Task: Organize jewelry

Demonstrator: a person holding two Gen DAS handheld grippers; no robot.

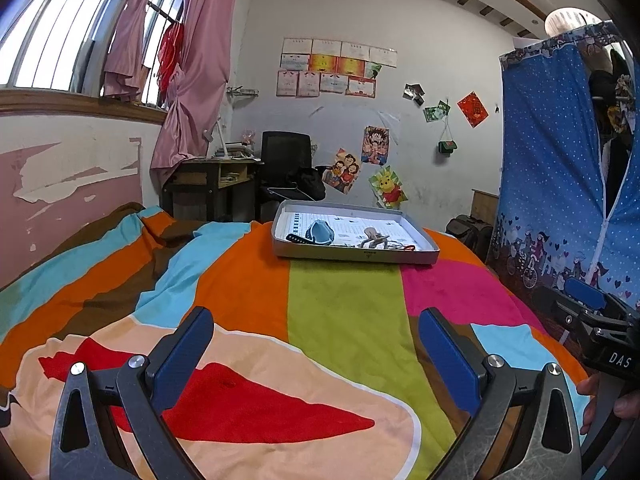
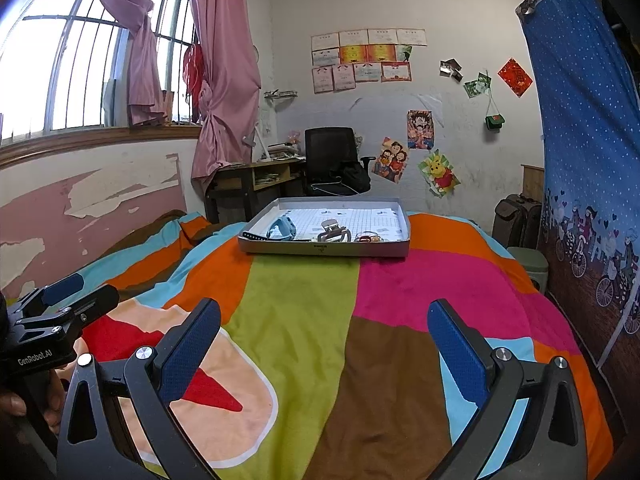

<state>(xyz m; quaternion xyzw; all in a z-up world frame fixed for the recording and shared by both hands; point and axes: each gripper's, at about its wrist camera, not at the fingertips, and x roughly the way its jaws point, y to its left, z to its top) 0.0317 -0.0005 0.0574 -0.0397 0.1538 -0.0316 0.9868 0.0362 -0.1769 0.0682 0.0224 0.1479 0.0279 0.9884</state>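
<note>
Fingers of the left gripper (image 1: pixel 316 356) spread wide, holding nothing, blue textured pads (image 1: pixel 182 354) on dark metal arms, hovering above the bed. Right gripper (image 2: pixel 324 344) same: fingers wide apart, empty, dimpled blue pads (image 2: pixel 460 356). Bed covered by a soft fleecy blanket (image 1: pixel 344 312) in bold colour blocks: orange, lime, pink, brown, sky blue, peach with red. Shallow rectangular grey tray (image 2: pixel 324 249), cardboard-looking with low walls and a printed paper liner, sits flat on the blanket at the far end, well apart from both grippers. Inside the tray: a light blue watch (image 2: pixel 282 230) with rubbery strap, a black strap piece (image 2: pixel 254 236), a shiny metal clip (image 2: pixel 334 232), thin rings or hoops (image 2: pixel 366 237) too small to tell.
</note>
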